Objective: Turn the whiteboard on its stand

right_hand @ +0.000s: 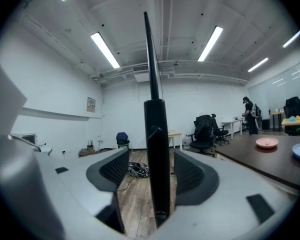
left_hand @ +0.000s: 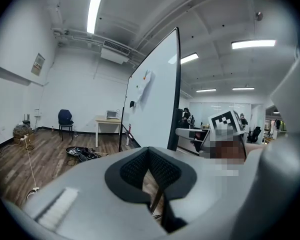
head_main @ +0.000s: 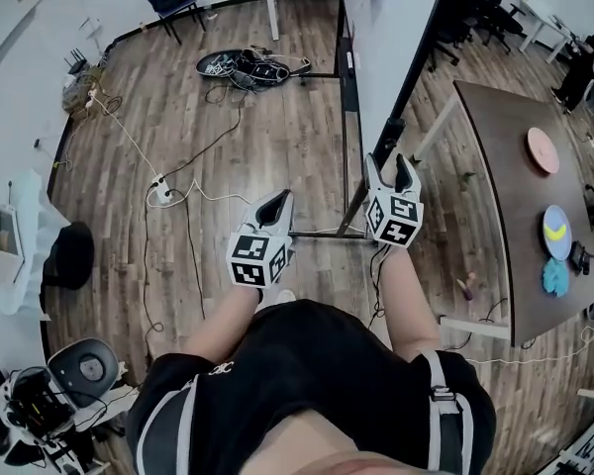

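Whiteboard [head_main: 388, 38] edge stands upright between the spread jaws of your right gripper [head_main: 393, 166], ungripped; left gripper [head_main: 280, 204], pressed together, sits farther left.

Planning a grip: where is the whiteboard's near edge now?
Head view: the whiteboard stands upper centre-right, left of the brown table; its black near edge stands between the right gripper's open jaws.
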